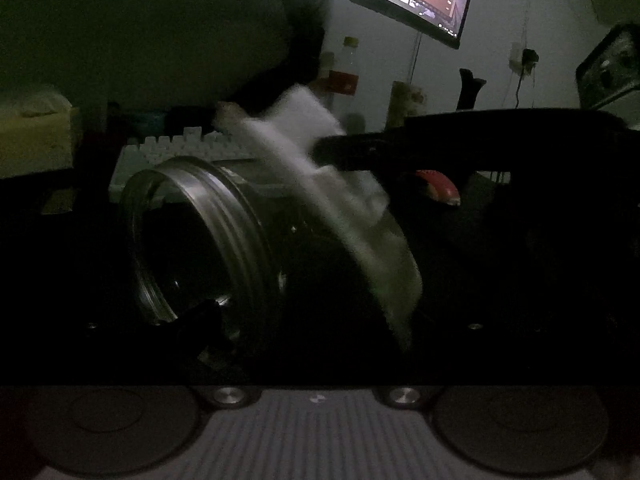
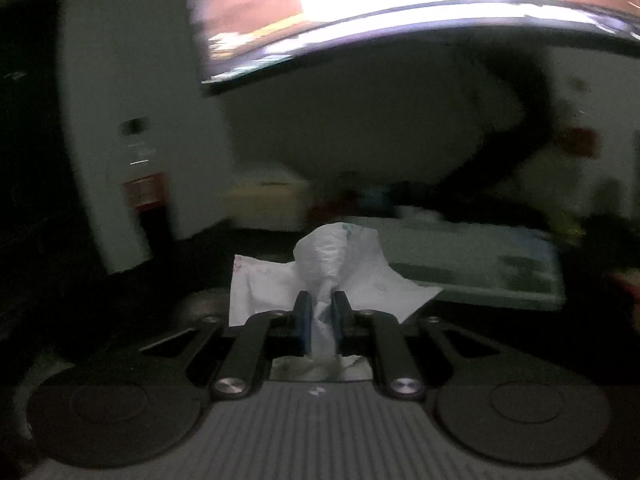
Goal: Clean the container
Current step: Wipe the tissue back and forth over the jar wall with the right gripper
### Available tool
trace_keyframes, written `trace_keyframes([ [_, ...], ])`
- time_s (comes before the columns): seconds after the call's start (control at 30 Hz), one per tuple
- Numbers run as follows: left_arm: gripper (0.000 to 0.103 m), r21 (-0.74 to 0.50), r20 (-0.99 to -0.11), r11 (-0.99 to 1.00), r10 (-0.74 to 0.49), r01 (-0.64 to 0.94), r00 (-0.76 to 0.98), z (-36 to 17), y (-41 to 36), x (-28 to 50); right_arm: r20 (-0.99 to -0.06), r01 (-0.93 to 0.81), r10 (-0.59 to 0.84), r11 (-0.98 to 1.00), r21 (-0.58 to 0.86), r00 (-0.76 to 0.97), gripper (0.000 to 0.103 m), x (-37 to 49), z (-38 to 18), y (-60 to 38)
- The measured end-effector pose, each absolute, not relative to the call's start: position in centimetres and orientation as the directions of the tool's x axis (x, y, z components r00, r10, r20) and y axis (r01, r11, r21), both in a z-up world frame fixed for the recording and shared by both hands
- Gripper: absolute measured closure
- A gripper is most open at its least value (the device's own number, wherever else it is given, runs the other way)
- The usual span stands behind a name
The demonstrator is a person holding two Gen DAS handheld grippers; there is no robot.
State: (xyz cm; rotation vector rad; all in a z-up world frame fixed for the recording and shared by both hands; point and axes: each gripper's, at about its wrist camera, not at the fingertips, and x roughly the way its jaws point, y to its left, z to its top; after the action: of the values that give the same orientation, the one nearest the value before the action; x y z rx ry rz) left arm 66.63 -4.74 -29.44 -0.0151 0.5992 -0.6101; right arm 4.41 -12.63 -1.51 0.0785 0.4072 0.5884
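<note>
The right gripper (image 2: 320, 312) pinches a soft tissue (image 2: 336, 256) over the clear, slippery-looking jar (image 1: 208, 240), apparently held sideways in the left gripper, best gripped around its body.

The right hand-held gripper (image 2: 320, 308) has its two fingers (image 2: 303, 312) nearly together, and they pinch a crumpled white tissue (image 2: 336, 264). The tissue rises in a bunch above the fingertips and spreads to both sides; a part of it hangs below between the fingers. Behind it lies a pale keyboard (image 2: 472, 264) on the dark bench (image 2: 132, 292), very blurred. A bright monitor (image 2: 360, 8) fills the top of the view. The room is dim.
</note>
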Motion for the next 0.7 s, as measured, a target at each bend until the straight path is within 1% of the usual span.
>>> trace_keyframes([
  [0.07, 0.000, -0.180, -0.524, 0.825, -0.541, 0.535, 0.657, -29.4, -4.9, 66.4, -0.335, -0.620, 0.652, 0.756, 0.210, 0.681, 0.087, 3.8, -1.5, -11.7],
  [0.13, 0.000, -0.178, -0.524, 0.826, -0.540, 0.535, 0.659, -29.5, -4.9, 66.4, -0.342, -0.622, 0.646, 0.759, 0.192, 0.682, 0.088, 3.8, -1.4, -11.5],
  [0.2, 0.000, -0.178, -0.523, 0.827, -0.539, 0.534, 0.660, -29.4, -4.9, 66.4, -0.346, -0.580, 0.600, 0.796, 0.172, 0.722, 0.088, 4.7, -1.6, -12.0],
  [0.27, 0.000, -0.178, -0.523, 0.826, -0.539, 0.534, 0.660, -29.4, -5.0, 66.5, -0.355, -0.495, 0.518, 0.854, 0.160, 0.778, 0.088, 6.3, -1.8, -13.0],
  [0.33, 0.000, -0.176, -0.523, 0.826, -0.539, 0.535, 0.660, -29.4, -5.2, 66.6, -0.376, -0.424, 0.460, 0.888, 0.180, 0.804, 0.087, 7.7, -2.0, -13.8],
  [0.37, 0.000, -0.173, -0.524, 0.825, -0.539, 0.538, 0.659, -29.4, -5.4, 66.6, -0.383, -0.406, 0.446, 0.895, 0.185, 0.809, 0.085, 8.0, -2.0, -13.9],
  [0.43, 0.000, -0.167, -0.525, 0.823, -0.540, 0.543, 0.658, -29.4, -5.6, 66.6, -0.386, -0.399, 0.434, 0.901, 0.172, 0.814, 0.085, 7.8, -2.0, -13.5],
  [0.47, 0.000, -0.166, -0.525, 0.822, -0.541, 0.545, 0.657, -29.4, -5.7, 66.6, -0.378, -0.431, 0.460, 0.888, 0.164, 0.804, 0.085, 7.2, -1.9, -13.0],
  [0.57, 0.000, -0.169, -0.521, 0.813, -0.553, 0.557, 0.650, -29.5, -5.6, 66.4, -0.346, -0.579, 0.613, 0.789, 0.206, 0.710, 0.085, 5.4, -1.6, -12.3],
  [0.63, 0.000, -0.173, -0.519, 0.809, -0.560, 0.562, 0.646, -29.6, -5.5, 66.2, -0.351, -0.593, 0.612, 0.786, 0.173, 0.709, 0.086, 5.0, -1.6, -12.0],
  [0.7, 0.000, -0.173, -0.519, 0.809, -0.559, 0.561, 0.646, -29.5, -5.6, 66.1, -0.368, -0.567, 0.589, 0.804, 0.179, 0.720, 0.087, 6.0, -1.5, -12.5],
])
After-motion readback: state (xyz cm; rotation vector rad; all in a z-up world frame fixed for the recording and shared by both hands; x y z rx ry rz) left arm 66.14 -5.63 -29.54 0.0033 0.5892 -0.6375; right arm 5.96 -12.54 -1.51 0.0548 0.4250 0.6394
